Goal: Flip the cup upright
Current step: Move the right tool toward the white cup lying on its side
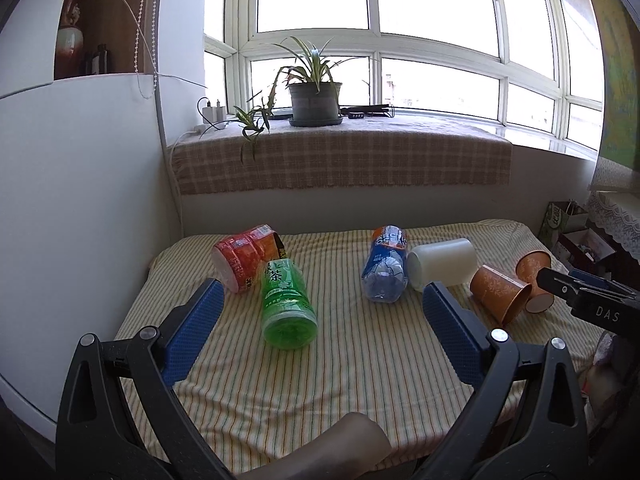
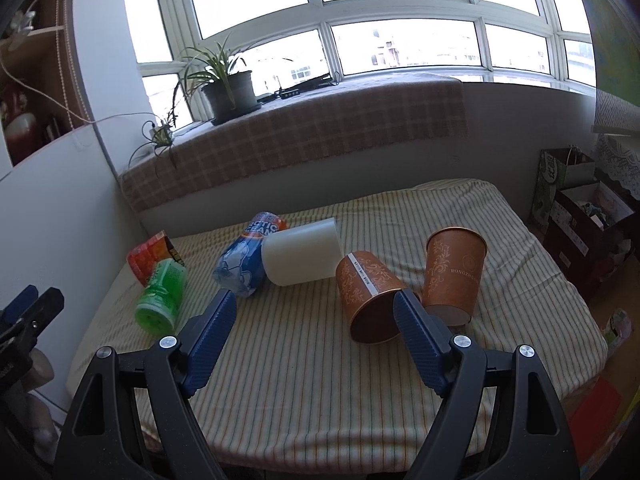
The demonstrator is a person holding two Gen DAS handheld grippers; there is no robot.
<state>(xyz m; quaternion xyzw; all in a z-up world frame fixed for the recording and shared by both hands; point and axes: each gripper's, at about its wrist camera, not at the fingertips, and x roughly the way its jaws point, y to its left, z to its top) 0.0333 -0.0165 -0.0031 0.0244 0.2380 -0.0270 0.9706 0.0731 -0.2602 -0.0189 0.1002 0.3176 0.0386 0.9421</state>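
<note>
Several cups and bottles lie on a striped cloth (image 2: 320, 380). A brown paper cup (image 2: 370, 298) lies on its side, open mouth toward me; it also shows in the left wrist view (image 1: 498, 290). A second brown cup (image 2: 454, 272) stands beside it, tilted; it shows in the left wrist view (image 1: 534, 280) too. A white cup (image 2: 302, 256) lies on its side (image 1: 442, 264). My right gripper (image 2: 316, 308) is open and empty, just in front of the lying brown cup. My left gripper (image 1: 320, 300) is open and empty above the cloth.
A green bottle (image 1: 286, 304), a red bottle (image 1: 244, 256) and a blue bottle (image 1: 384, 268) lie on the cloth. A wall (image 1: 80, 200) is at the left. A windowsill with a potted plant (image 1: 316, 100) is behind. Boxes and bags (image 2: 584, 220) stand at the right.
</note>
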